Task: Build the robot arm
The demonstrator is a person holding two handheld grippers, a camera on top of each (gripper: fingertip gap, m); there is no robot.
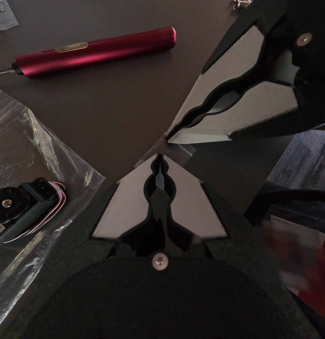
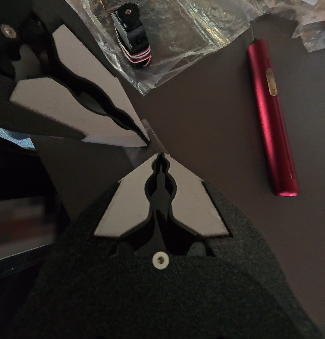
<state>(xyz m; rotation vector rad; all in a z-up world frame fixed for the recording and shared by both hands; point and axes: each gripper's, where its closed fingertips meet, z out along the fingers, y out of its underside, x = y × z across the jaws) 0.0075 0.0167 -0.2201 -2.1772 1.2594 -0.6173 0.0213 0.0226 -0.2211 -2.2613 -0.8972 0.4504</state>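
A small clear plastic bag (image 1: 178, 152) is held above the dark table between my two grippers; it also shows in the right wrist view (image 2: 151, 133). My left gripper (image 1: 160, 156) is shut on one edge of it. My right gripper (image 2: 161, 155) is shut on the edge next to that. The two sets of tips almost touch. In the left wrist view the right gripper (image 1: 166, 136) comes in from the upper right. In the right wrist view the left gripper (image 2: 147, 142) comes in from the upper left. What the bag holds is hidden.
A red metal cylinder tool (image 1: 95, 53) lies on the table (image 1: 121, 102); it also shows in the right wrist view (image 2: 271, 117). A black servo motor with red and white wires (image 1: 20, 207) (image 2: 132, 34) rests on a large crinkled clear bag (image 1: 29, 139) (image 2: 191, 36). My two grippers' fingertips are within a few centimetres of each other.
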